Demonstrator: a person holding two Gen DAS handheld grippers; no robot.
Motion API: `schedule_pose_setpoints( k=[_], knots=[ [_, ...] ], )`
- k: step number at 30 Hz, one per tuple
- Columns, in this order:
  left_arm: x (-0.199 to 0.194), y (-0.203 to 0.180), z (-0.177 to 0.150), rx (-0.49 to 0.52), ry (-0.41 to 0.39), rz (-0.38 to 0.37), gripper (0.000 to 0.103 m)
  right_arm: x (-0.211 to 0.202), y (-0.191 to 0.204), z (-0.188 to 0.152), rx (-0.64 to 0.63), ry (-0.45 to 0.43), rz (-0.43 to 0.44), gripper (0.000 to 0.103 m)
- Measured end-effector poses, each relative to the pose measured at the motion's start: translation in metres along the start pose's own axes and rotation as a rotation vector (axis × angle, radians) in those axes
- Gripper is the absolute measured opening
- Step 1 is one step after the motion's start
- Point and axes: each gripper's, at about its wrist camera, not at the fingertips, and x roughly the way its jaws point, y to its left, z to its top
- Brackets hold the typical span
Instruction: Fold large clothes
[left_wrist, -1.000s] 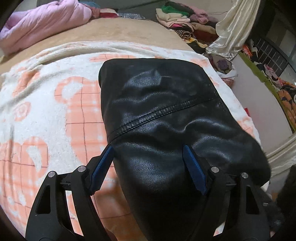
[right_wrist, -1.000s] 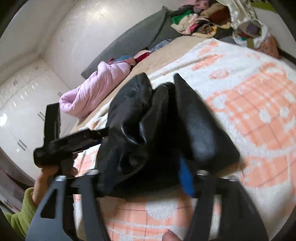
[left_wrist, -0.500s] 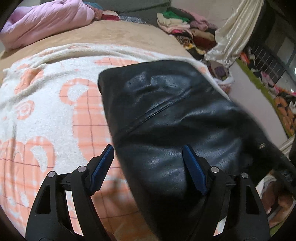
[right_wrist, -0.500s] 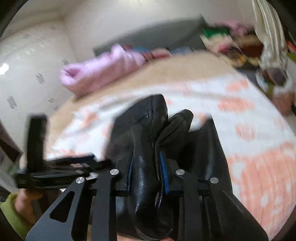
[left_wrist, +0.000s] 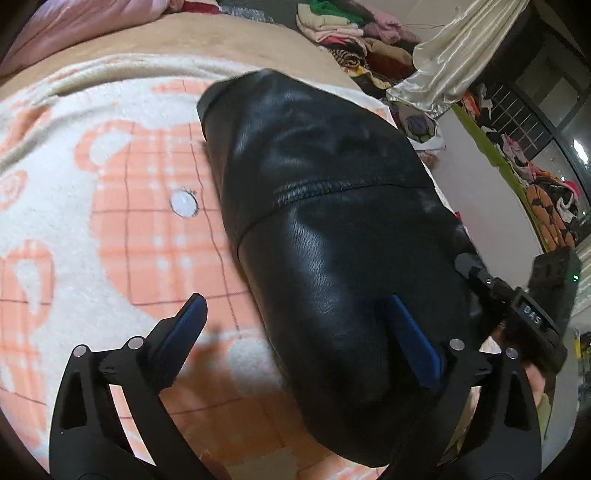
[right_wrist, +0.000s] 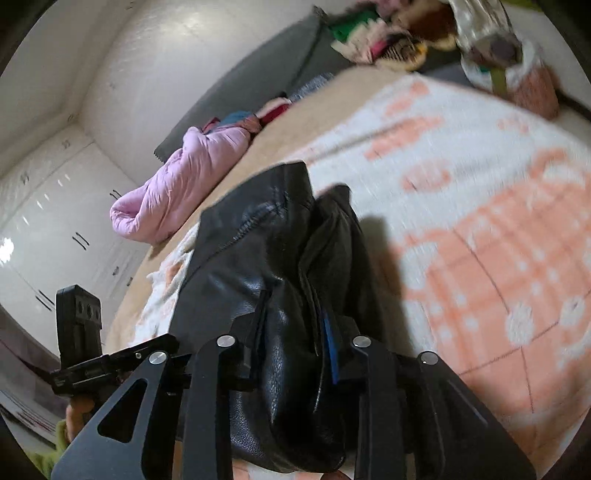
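A black leather jacket (left_wrist: 325, 221) lies folded into a thick bundle on the white and orange blanket (left_wrist: 122, 206). My left gripper (left_wrist: 295, 314) is open just above its near end; the right finger rests over the leather, the left finger over the blanket. My right gripper (right_wrist: 295, 325) is shut on a thick fold of the jacket (right_wrist: 266, 258) at its near end. The right gripper's body also shows at the right edge of the left wrist view (left_wrist: 517, 306).
A pink puffy coat (right_wrist: 184, 177) lies at the far side of the bed. Piles of clothes (left_wrist: 354, 40) and a cream curtain (left_wrist: 454, 55) stand beyond the bed's far corner. White wardrobe doors (right_wrist: 55, 221) line the wall.
My right gripper closed on a fold of the jacket and holds it. The jacket bundle shifted and turned slightly in the left wrist view. My left gripper stayed open.
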Motion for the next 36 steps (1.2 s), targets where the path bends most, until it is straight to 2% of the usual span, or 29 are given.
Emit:
schedule_pose_setpoints(
  k=[6,7,8,9,12,13,14,15,16,19,23,27,30,31,33,34,35,36],
  knots=[
    [0.005,-0.015,-0.003,0.039,0.003,0.029,0.093,0.005,-0.014,-0.007,0.063,0.046,-0.019,0.051],
    [0.005,-0.017,-0.002,0.045,0.005,0.032,0.093,0.001,-0.011,-0.007,0.06,0.046,-0.034,0.068],
    [0.006,-0.018,-0.003,0.05,0.005,0.035,0.093,-0.005,-0.008,-0.008,0.047,0.043,-0.094,0.094],
    [0.007,-0.02,-0.003,0.052,0.005,0.036,0.093,-0.006,-0.006,-0.006,0.044,0.041,-0.125,0.098],
    [0.007,-0.021,-0.003,0.064,0.004,0.043,0.093,-0.02,-0.009,-0.013,0.072,0.023,-0.092,0.097],
    [0.006,-0.021,-0.003,0.066,0.002,0.044,0.093,-0.024,-0.012,-0.017,0.091,0.018,-0.072,0.092],
    [0.006,-0.022,-0.003,0.067,0.003,0.042,0.093,-0.027,-0.014,-0.019,0.098,0.018,-0.055,0.076],
    [0.007,-0.022,-0.003,0.067,0.006,0.04,0.093,-0.026,-0.017,-0.022,0.108,0.027,-0.022,0.066],
    [0.008,-0.022,-0.003,0.069,0.01,0.038,0.093,-0.026,-0.018,-0.024,0.117,0.032,0.001,0.05],
    [0.008,-0.022,-0.004,0.083,0.01,0.049,0.093,-0.017,-0.016,-0.032,0.132,0.046,0.006,0.041],
    [0.007,-0.023,-0.004,0.106,0.013,0.068,0.093,-0.021,-0.007,-0.043,0.176,0.016,0.002,0.036],
    [0.001,-0.019,-0.001,0.13,-0.009,0.123,0.093,-0.024,0.017,-0.069,0.177,0.023,0.01,0.035],
    [0.001,-0.012,0.0,0.123,-0.004,0.13,0.094,-0.022,0.033,-0.091,0.167,0.003,-0.016,0.035],
    [0.004,-0.011,-0.002,0.119,0.005,0.123,0.094,-0.022,0.037,-0.092,0.137,-0.008,-0.057,0.04],
    [0.007,-0.011,-0.003,0.111,0.002,0.125,0.094,-0.019,0.037,-0.086,0.114,0.018,-0.102,0.057],
    [0.007,-0.01,-0.004,0.11,-0.002,0.125,0.094,-0.02,0.035,-0.082,0.125,0.041,-0.123,0.083],
    [0.006,-0.009,-0.004,0.11,-0.006,0.124,0.094,-0.025,0.031,-0.076,0.147,0.059,-0.139,0.089],
    [0.005,-0.009,-0.004,0.11,-0.011,0.123,0.094,-0.036,0.03,-0.069,0.154,0.014,-0.117,0.089]
  ],
)
